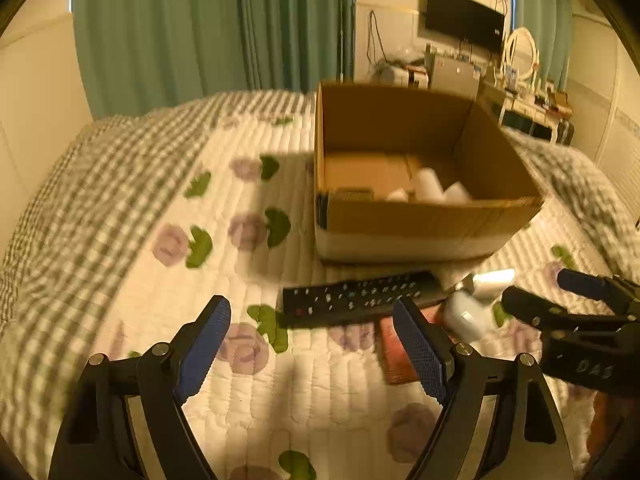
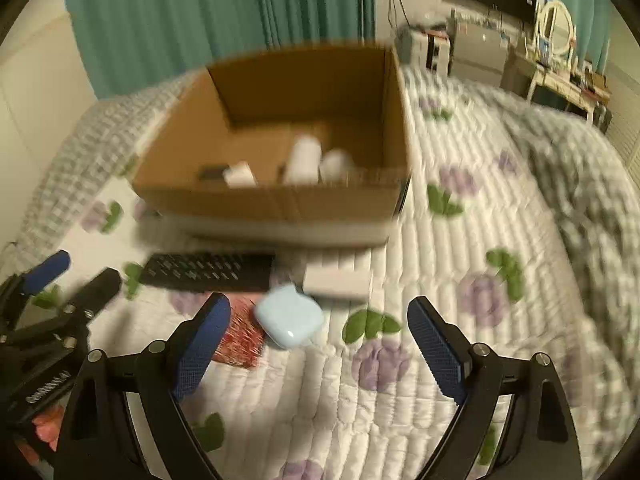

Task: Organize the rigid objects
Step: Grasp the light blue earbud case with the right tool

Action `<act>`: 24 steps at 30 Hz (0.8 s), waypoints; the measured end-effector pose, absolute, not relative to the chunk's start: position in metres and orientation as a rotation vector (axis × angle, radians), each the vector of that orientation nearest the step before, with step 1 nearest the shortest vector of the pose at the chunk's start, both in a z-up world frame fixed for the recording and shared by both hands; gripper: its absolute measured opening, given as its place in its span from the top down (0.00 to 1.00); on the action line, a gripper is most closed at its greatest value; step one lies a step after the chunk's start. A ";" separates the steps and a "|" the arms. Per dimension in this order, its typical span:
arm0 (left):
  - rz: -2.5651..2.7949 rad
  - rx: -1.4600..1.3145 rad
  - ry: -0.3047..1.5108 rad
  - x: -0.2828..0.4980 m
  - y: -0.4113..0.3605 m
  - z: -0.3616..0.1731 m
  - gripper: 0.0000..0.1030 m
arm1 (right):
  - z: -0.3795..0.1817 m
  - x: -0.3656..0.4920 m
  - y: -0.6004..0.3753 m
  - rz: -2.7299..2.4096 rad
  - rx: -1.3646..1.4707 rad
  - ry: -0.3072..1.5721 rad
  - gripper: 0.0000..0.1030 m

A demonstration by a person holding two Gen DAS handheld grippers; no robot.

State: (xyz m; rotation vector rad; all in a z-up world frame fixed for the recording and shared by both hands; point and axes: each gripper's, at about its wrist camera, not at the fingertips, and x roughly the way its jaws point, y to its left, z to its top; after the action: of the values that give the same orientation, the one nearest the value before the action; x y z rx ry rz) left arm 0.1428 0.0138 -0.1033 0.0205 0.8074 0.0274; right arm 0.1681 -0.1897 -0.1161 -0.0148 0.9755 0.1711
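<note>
An open cardboard box (image 1: pixel 420 220) (image 2: pixel 280 200) stands on the quilted bed, holding white cylinders (image 1: pixel 430 186) (image 2: pixel 304 160) and a small dark item. In front of it lie a black remote (image 1: pixel 360 294) (image 2: pixel 208 272), a pale blue earbud case (image 2: pixel 290 320) (image 1: pixel 464 314), a white rectangular block (image 2: pixel 338 282) (image 1: pixel 494 280) and a red patterned flat item (image 2: pixel 240 338) (image 1: pixel 396 354). My left gripper (image 1: pixel 312 328) is open and empty, just short of the remote. My right gripper (image 2: pixel 320 332) is open and empty, with the earbud case between its fingers' reach.
The bed's floral quilt (image 2: pixel 460 320) has a checked border (image 1: pixel 80 184). Green curtains (image 1: pixel 200 28) hang behind. A desk with a monitor (image 1: pixel 464 20) and clutter stands at the back right. Each gripper shows in the other's view, the right one (image 1: pixel 568 300) and the left one (image 2: pixel 76 276).
</note>
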 end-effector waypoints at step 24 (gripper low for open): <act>0.021 0.049 0.897 0.141 0.006 -0.151 0.17 | -0.166 0.165 -0.183 0.224 0.034 0.974 0.45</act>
State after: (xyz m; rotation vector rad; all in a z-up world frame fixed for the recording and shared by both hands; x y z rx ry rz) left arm 0.1414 0.0064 -0.1510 0.0494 0.8970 0.0215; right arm 0.1652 -0.1832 -0.1664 0.0339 0.9744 0.2236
